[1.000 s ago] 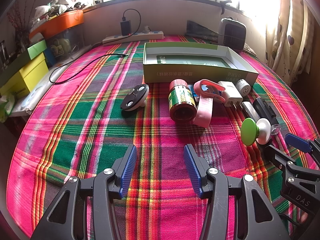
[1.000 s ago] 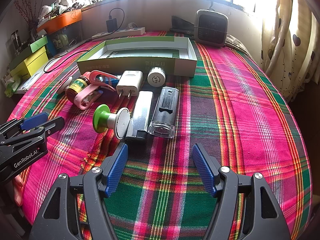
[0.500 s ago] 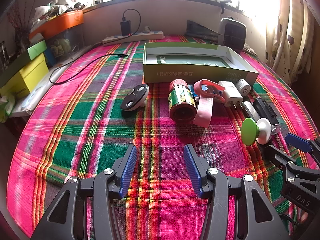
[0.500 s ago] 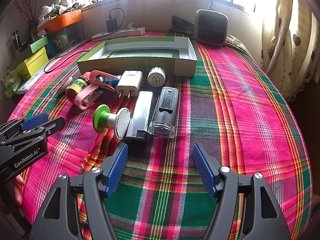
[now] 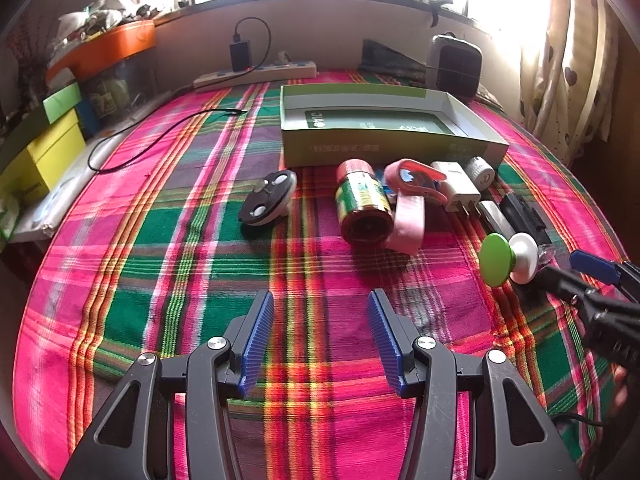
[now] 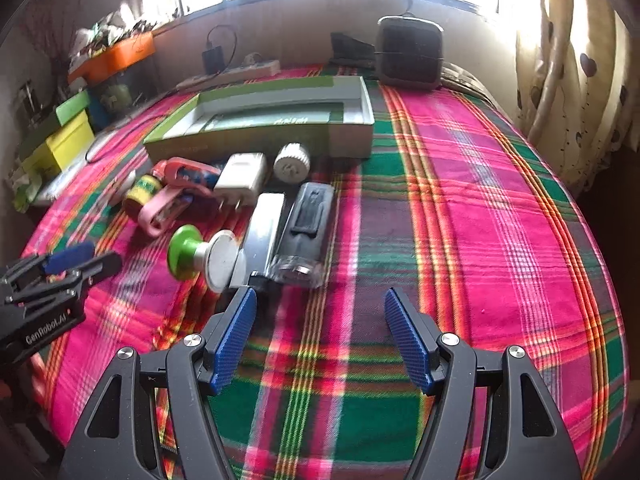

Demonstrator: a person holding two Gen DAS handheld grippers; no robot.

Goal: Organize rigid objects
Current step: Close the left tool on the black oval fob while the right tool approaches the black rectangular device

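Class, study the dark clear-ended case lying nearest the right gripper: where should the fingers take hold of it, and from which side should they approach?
Grip the dark case across its two long flat sides at mid-length, coming from above with the right gripper. It lies flat, pointing toward the gripper, so its narrow width suits the open jaws. Its left side lies close to the silver bar, so that finger has little room.

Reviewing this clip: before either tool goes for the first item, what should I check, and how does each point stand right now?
1. Left tool open, nothing held: ok.
2. Right tool open, nothing held: ok.
3. Green box open-topped, no loose items inside: ok.
4. Black case ahead of right tool, unobstructed: ok.
5. Brown bottle lying on its side, may roll: not ok.
6. Bottle cap tightness: cannot tell.
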